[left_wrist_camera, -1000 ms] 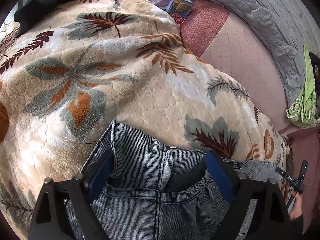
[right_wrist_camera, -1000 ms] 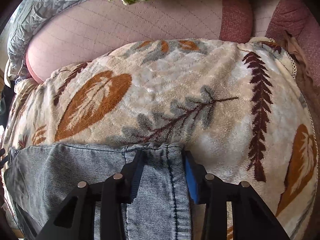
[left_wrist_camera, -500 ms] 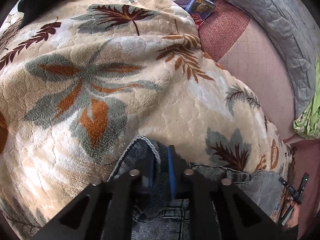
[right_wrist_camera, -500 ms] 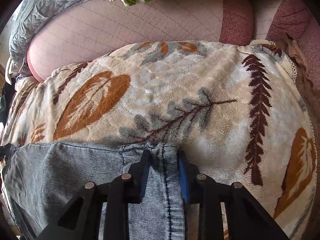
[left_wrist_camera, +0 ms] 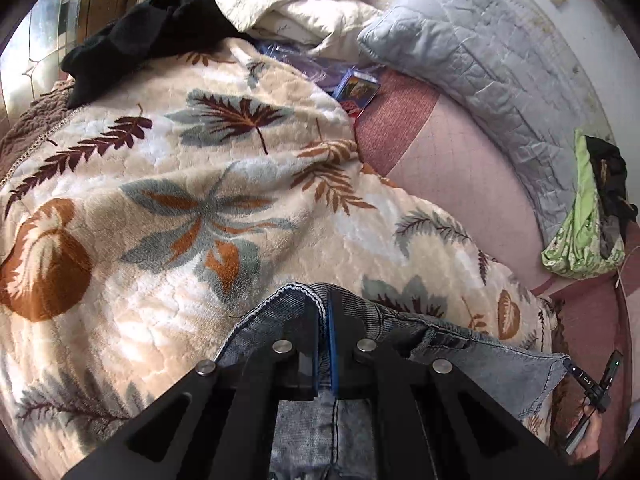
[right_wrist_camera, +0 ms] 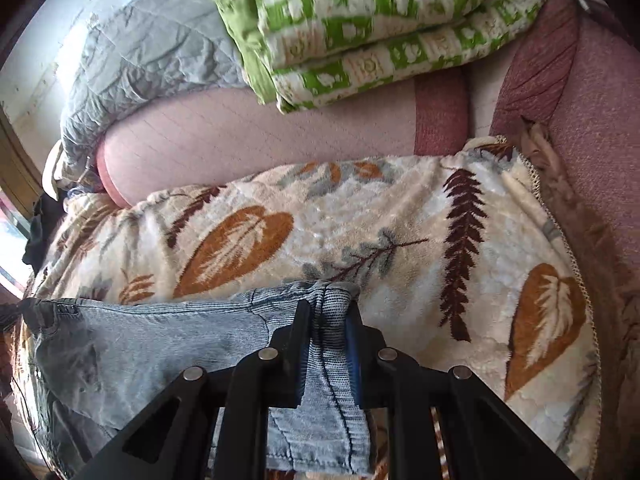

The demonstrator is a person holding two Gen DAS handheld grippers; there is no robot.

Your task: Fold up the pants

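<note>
Faded blue denim pants (left_wrist_camera: 460, 344) lie on a cream blanket with a leaf print (left_wrist_camera: 180, 208). My left gripper (left_wrist_camera: 324, 304) is shut on the waistband edge of the pants at the bottom centre of the left wrist view. In the right wrist view the pants (right_wrist_camera: 168, 344) stretch to the left, and my right gripper (right_wrist_camera: 329, 308) is shut on a bunched corner of the denim, lifted a little off the blanket (right_wrist_camera: 400, 220).
A grey quilted pillow (left_wrist_camera: 480, 52), a black garment (left_wrist_camera: 144, 36), a white pillow (left_wrist_camera: 300, 4) and a small blue box (left_wrist_camera: 356, 88) lie at the far side. A green patterned quilt (right_wrist_camera: 380, 20) lies folded on the pink mattress (right_wrist_camera: 260, 136).
My left gripper went from wide open to shut on the waistband. My right gripper closed tighter on the denim corner. Both views now look higher, with the fabric raised.
</note>
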